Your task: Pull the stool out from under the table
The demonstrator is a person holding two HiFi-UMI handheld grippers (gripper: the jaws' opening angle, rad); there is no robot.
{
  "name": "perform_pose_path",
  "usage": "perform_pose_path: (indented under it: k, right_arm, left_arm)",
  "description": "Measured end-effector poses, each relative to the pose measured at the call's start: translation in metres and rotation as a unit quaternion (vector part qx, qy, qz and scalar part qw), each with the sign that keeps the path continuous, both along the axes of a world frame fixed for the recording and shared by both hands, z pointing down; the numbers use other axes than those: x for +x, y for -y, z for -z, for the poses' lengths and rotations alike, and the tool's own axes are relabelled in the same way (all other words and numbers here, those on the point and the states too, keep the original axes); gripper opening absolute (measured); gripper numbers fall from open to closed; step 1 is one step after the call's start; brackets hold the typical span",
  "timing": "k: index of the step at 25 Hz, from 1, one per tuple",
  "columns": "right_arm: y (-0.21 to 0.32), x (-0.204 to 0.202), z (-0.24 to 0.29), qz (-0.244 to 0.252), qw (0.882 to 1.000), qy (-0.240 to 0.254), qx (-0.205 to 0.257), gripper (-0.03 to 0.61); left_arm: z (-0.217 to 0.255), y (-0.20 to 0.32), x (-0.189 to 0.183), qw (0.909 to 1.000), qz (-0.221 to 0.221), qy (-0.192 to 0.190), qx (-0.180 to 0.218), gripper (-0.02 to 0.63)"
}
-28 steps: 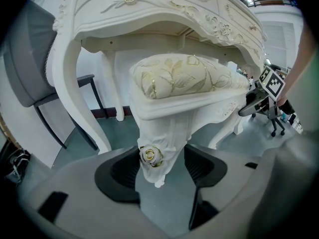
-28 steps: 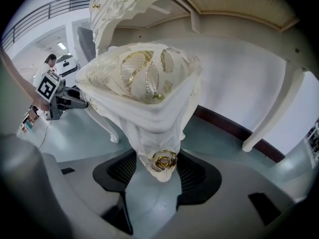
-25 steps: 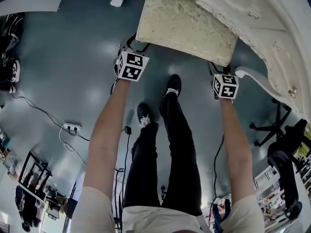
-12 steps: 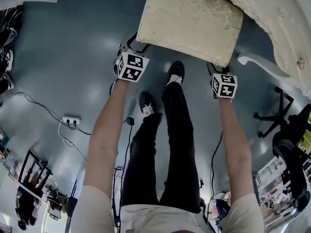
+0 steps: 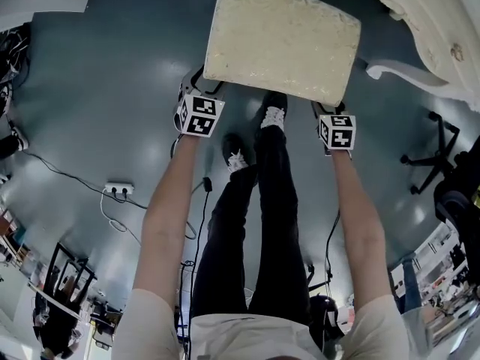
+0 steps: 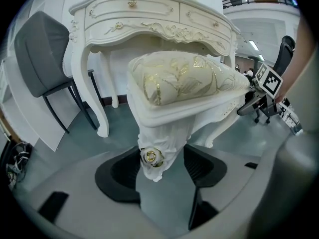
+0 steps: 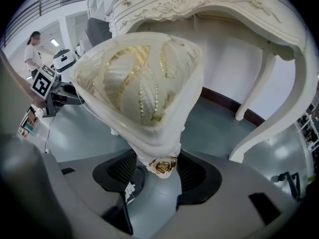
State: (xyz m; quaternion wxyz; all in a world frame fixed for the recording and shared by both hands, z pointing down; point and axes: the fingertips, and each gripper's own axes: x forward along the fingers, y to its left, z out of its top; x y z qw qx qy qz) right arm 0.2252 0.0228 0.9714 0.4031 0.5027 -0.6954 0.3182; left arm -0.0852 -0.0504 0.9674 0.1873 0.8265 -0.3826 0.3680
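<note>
- Head view: we see the stool point(image 5: 281, 40) with its cream seat out over the blue-grey floor point(image 5: 97, 88). The white table point(image 5: 435, 28) sits off at the upper right, no longer covering the seat. The left gripper point(image 5: 196, 90) is at the stool's near left corner and the right gripper point(image 5: 330, 112) at its near right corner.
- Left gripper view: the left gripper point(image 6: 159, 166) has its jaws clamped on the stool point(image 6: 184, 83), on either side of the corner leg with the gold rose. The table point(image 6: 149, 14) stands behind.
- Right gripper view: the right gripper point(image 7: 157, 173) likewise pinches a rose-trimmed corner leg of the stool point(image 7: 139, 83). The table point(image 7: 239, 9) arches beyond.
</note>
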Motion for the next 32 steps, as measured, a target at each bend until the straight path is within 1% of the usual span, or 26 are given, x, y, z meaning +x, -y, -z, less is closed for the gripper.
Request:
perform_pose_path:
  k: [3, 12, 16, 19, 24, 32]
  right_arm:
    - [-0.026, -0.004, -0.001, -0.004, 1.0, -0.003, -0.016, 0.278]
    - [-0.063, -0.014, 0.001, -0.007, 1.0, -0.003, -0.023, 0.278]
    - [-0.085, -0.019, -0.001, -0.008, 1.0, -0.001, -0.029, 0.278]
    - [-0.1, -0.021, -0.001, -0.01, 1.0, 0.0, -0.028, 0.278]
    - [-0.123, -0.023, -0.004, -0.014, 1.0, 0.003, -0.022, 0.278]
    - [-0.159, -0.027, -0.003, -0.014, 1.0, 0.001, -0.027, 0.278]
  left_arm:
    - [-0.003, -0.023, -0.003, 0.9999, -0.005, 0.001, -0.013, 0.282]
    - [-0.002, -0.059, -0.013, 0.9999, 0.002, 0.0, -0.014, 0.282]
    - [-0.003, -0.079, -0.017, 0.9996, 0.006, 0.008, -0.025, 0.282]
    - [-0.003, -0.095, -0.019, 0.9994, 0.006, 0.012, -0.031, 0.282]
    - [-0.003, -0.114, -0.023, 0.9994, 0.016, 0.018, -0.024, 0.282]
    - [-0.002, -0.15, -0.027, 0.9986, 0.028, 0.027, -0.036, 0.281]
